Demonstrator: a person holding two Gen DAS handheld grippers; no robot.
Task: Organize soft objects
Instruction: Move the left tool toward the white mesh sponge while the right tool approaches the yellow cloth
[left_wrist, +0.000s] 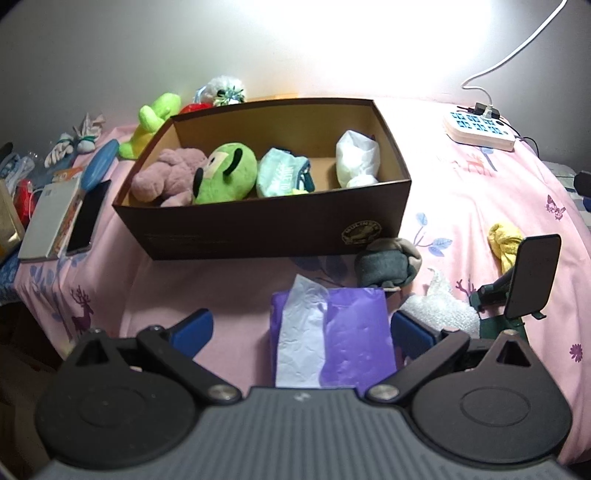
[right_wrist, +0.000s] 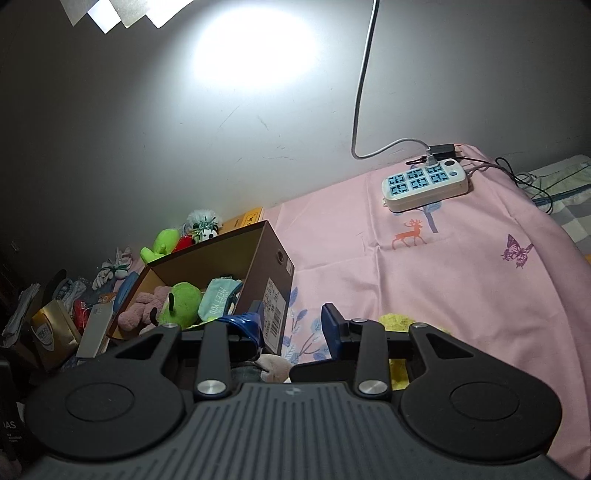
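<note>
Left wrist view: box (left_wrist: 266, 229) at twelve o'clock already holds four soft things. Left gripper (left_wrist: 299, 328) gapes over the purple tissue pack (left_wrist: 354, 339), gripping nothing. Sock bundle (left_wrist: 388, 266), yellow cloth (left_wrist: 506, 240) remain on the bed. Right gripper (right_wrist: 293, 328) half-open, empty.

Power strip (right_wrist: 426, 184) on pink sheet (right_wrist: 461, 280); phone (left_wrist: 88, 218), book (left_wrist: 48, 225) left of box.
</note>
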